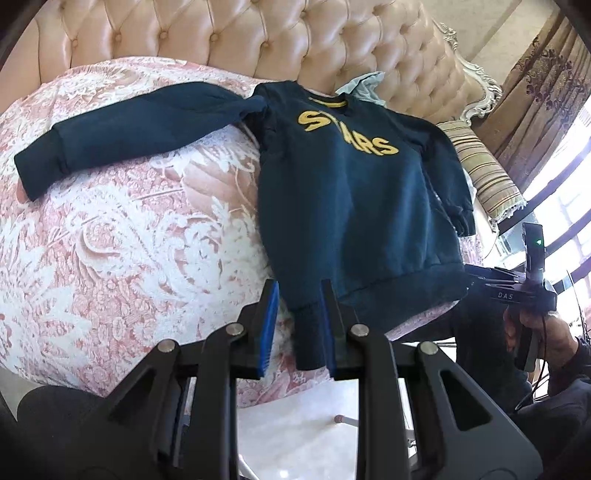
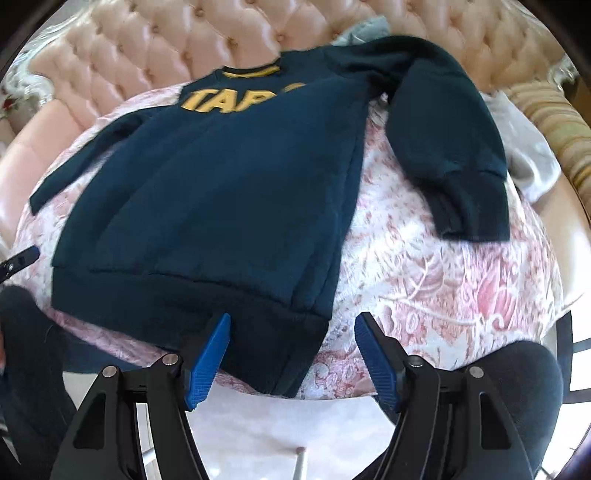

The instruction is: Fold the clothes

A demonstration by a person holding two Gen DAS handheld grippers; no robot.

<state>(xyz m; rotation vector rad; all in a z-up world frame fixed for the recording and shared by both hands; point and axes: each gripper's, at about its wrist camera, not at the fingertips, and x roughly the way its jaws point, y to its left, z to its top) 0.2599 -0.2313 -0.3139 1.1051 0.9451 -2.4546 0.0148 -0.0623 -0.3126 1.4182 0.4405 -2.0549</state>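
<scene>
Left gripper (image 1: 299, 295) clamping one sweatshirt (image 1: 354, 199) hem, right gripper (image 2: 291, 325) open, one cushion (image 1: 122, 229)

Setting: a home, most likely a furnished sitting room or bedroom. Evidence: a button-tufted, cream-pink upholstered backrest (image 1: 258, 33) with a carved, pale ornate frame edge (image 1: 476, 74); a pink-and-white floral brocade cover (image 1: 110, 236) spread over the seat; a striped, fringed cushion (image 1: 484, 173) at one end; heavy patterned brown curtains (image 1: 546, 85) beside a bright window (image 1: 569, 192); pale glossy floor below.
</scene>
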